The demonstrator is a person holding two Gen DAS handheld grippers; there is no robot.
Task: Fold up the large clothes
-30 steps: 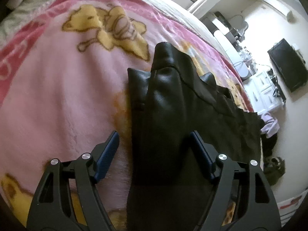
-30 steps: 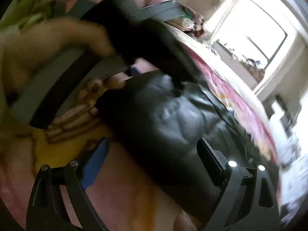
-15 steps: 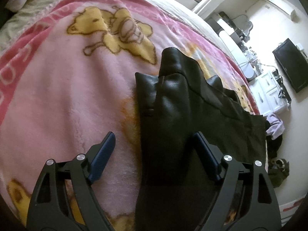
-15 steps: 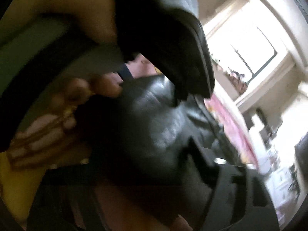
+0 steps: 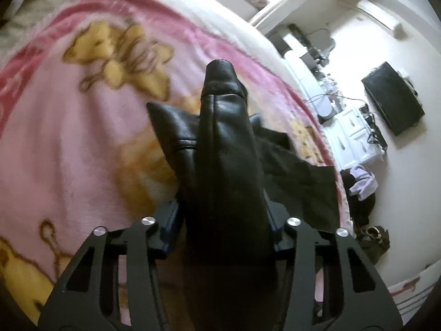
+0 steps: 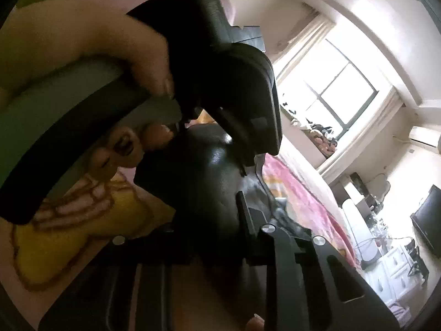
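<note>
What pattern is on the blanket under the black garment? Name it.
The blanket is pink with yellow cartoon bears and a darker pink border, clearest in the left wrist view.

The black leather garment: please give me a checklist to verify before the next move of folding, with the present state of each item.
1. Left gripper closed on the black leather garment, after its jaws have just been closing: ok.
2. Right gripper closed on the same garment, jaws also just closing: ok.
3. Gripped fold raised off the pink blanket: ok.
4. Far part of the garment lies flat: not ok, rumpled.
5. Both grips at matching corners: cannot tell.
</note>
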